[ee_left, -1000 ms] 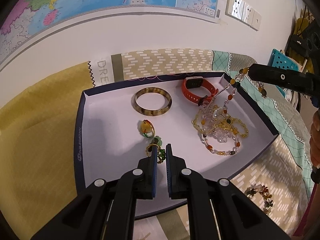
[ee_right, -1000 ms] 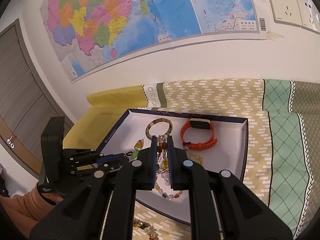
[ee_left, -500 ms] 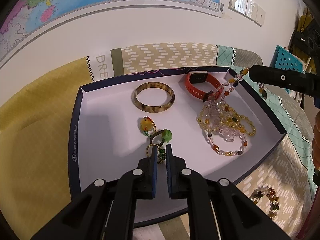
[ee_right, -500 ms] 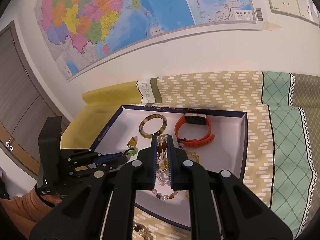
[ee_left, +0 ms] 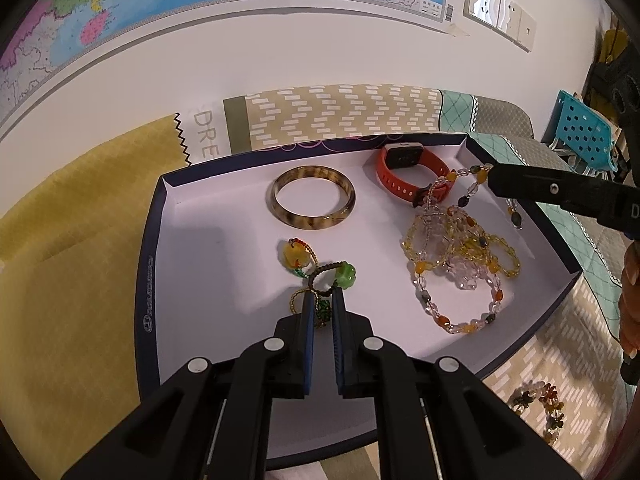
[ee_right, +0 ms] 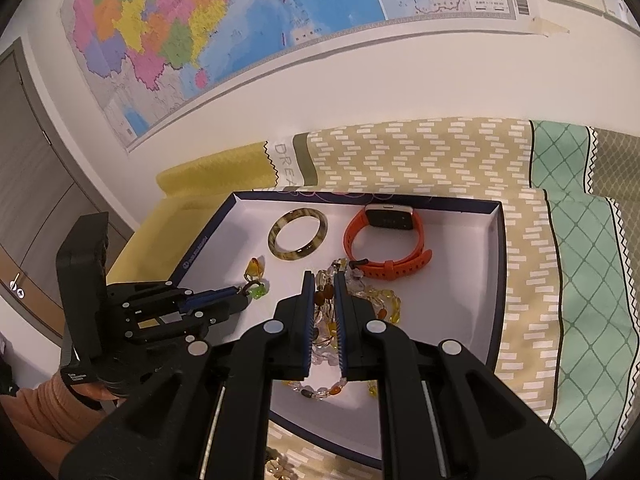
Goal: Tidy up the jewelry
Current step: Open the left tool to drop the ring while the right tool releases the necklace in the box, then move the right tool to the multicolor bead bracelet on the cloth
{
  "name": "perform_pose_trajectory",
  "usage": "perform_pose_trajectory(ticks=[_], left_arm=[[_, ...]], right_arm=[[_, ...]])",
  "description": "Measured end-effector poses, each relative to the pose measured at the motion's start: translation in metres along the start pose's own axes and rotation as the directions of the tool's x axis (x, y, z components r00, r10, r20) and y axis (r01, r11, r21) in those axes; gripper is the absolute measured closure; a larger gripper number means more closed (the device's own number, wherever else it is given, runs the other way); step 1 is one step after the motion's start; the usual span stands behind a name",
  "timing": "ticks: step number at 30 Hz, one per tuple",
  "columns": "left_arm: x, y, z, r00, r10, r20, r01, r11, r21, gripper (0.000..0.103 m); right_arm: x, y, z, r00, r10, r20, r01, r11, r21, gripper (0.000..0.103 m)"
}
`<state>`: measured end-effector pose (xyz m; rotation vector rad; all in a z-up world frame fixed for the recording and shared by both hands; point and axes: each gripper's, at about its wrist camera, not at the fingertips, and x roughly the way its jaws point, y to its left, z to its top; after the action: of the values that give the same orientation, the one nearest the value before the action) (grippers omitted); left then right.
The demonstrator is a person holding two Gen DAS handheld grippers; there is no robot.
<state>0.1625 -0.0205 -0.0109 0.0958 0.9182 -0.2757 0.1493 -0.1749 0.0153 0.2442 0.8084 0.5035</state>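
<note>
A shallow white box with dark blue walls lies on the bed. In it are a brown bangle, an orange watch, a pile of amber and clear bead strands and small charm rings with a green bead. My left gripper is shut on the charm rings, low over the box floor. My right gripper is shut on a bead strand that hangs down onto the pile; in the left wrist view its tip holds the strand over the box's right side.
Another beaded bracelet lies on the patterned bedspread outside the box's front right corner. A wall with a map and sockets stands behind. A blue perforated basket is at the far right.
The right gripper has come lower with the bead strand, so more of it rests on the pile. The left gripper has edged forward over the charm rings.
</note>
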Motion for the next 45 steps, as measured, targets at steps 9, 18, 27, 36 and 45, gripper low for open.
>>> perform_pose_trajectory(ticks=[9,18,27,36,45], left_arm=[[-0.001,-0.001,-0.001,1.0,-0.001,0.008,0.001,1.0,-0.001,0.087],[-0.022,-0.001,-0.004,0.998,0.007,0.065,-0.007,1.0,-0.004,0.058],[-0.072,-0.008,-0.027,0.985,0.048,0.165,-0.051,0.999,0.016,0.029],[-0.102,-0.015,-0.052,0.975,0.083,0.205,-0.09,0.996,0.023,0.017],[-0.111,-0.018,-0.072,0.976,0.108,0.191,-0.115,0.993,0.023,0.014]], right_arm=[[0.015,0.0,-0.008,0.998,-0.009,-0.057,0.008,1.0,-0.015,0.093],[0.008,-0.001,-0.015,0.996,-0.065,-0.057,0.063,0.998,-0.03,0.08],[-0.03,0.005,-0.034,0.999,-0.05,-0.004,0.05,0.998,-0.035,0.067],[-0.045,0.03,-0.074,0.999,-0.01,-0.039,0.008,0.998,-0.064,0.06],[-0.04,0.04,-0.109,0.995,-0.039,-0.093,0.032,0.997,-0.076,0.053]])
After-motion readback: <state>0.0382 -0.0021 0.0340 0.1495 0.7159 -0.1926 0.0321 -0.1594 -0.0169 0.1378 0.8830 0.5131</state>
